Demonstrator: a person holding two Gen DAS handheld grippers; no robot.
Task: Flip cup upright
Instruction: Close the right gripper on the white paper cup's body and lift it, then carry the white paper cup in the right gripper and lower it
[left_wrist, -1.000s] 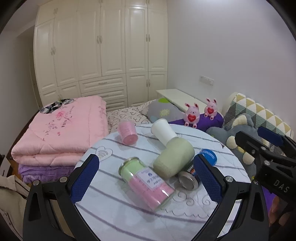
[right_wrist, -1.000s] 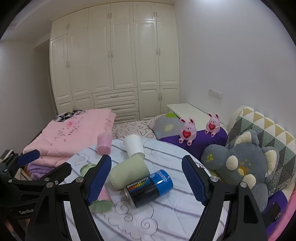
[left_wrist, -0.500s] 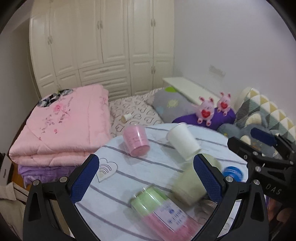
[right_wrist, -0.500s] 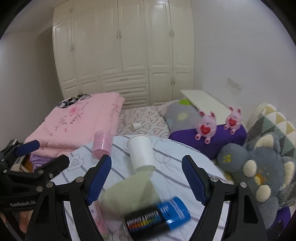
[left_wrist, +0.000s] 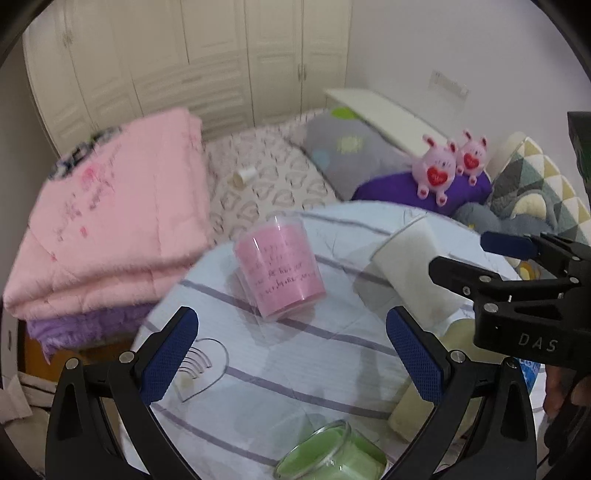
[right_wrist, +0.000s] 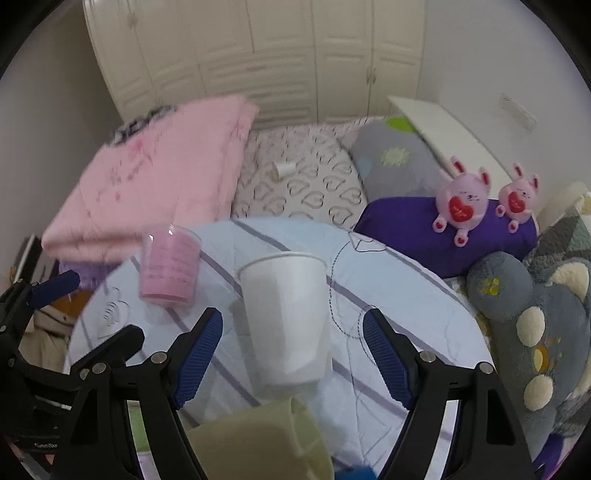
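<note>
Both tools are over the round counter (left_wrist: 295, 369), which has a striped cloth on it. No contact with anything yet.

- Left gripper (left_wrist: 291, 354): fingers spread wide, holding nothing. The pink cup (left_wrist: 279, 269) sits just ahead, centred between them. It is upside down, wide mouth on the cloth, narrow base up, a little tilted.
- Right gripper (right_wrist: 291, 354): fingers also released and empty. The white cup (right_wrist: 284, 317) sits between and just ahead of its tips, also inverted, base toward the far side.
- A pale green cup (right_wrist: 266, 439) lies on its side at the near edge. A green jar (left_wrist: 332, 458) is low in the left view.

Which cup the task means is not certain. Your right tool is the better lined up, so I judge the white one is the target.

How to do it well:
- Bring the fingers (right_wrist: 197, 360) down to mid-height of the wall, one on each side, before you close.
- Squeeze lightly. A paper wall will likely buckle under a hard pinch.
- Lift clear of the cloth before you roll your wrist, or the rim may drag and catch the fabric.
- Keep the left tool back so it does not nudge the pink cup, which stands near the counter's far edge.
</note>
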